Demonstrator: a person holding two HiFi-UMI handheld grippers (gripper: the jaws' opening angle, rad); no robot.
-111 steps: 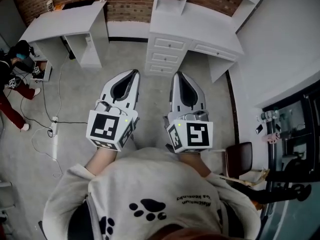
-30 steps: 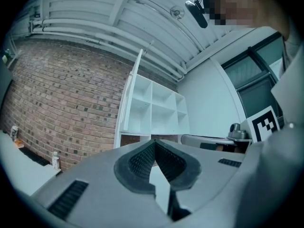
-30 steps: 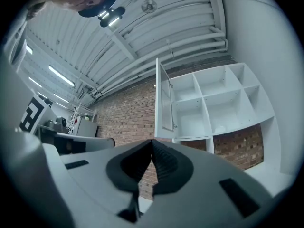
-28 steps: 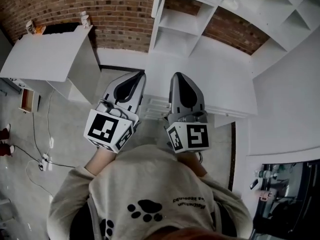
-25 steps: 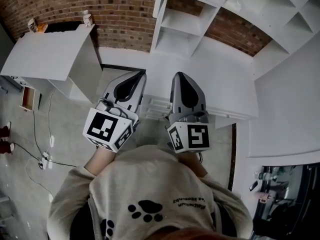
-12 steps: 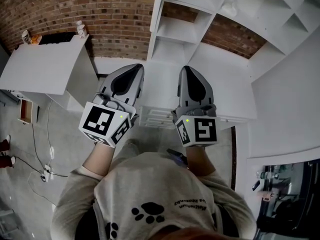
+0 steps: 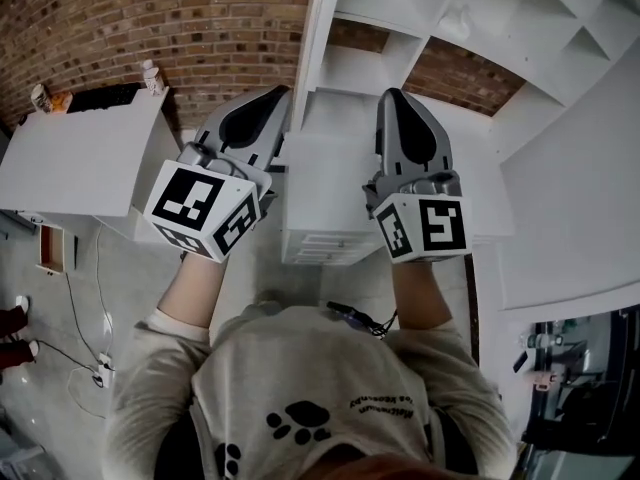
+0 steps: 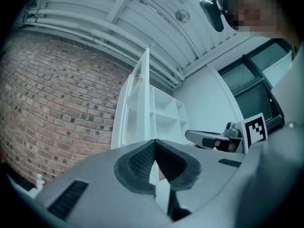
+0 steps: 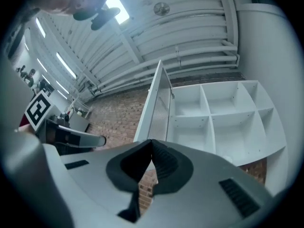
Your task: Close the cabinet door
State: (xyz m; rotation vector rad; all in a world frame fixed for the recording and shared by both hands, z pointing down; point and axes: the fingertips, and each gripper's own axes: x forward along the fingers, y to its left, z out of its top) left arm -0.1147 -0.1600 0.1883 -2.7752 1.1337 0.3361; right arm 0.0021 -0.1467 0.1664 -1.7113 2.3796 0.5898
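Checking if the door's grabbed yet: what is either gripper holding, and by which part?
Nothing. The left gripper and right gripper both have jaws shut, empty; the open cabinet door stands ahead.

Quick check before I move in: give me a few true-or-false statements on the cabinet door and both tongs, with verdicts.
1. The cabinet door stands open. True.
2. The right tongs are clamped on the door's edge. False: they are shut on nothing, and the door is apart from them.
3. The left tongs are spread wide. False: their jaws are together with nothing between them.
4. A brick wall lies behind the white shelves. True.
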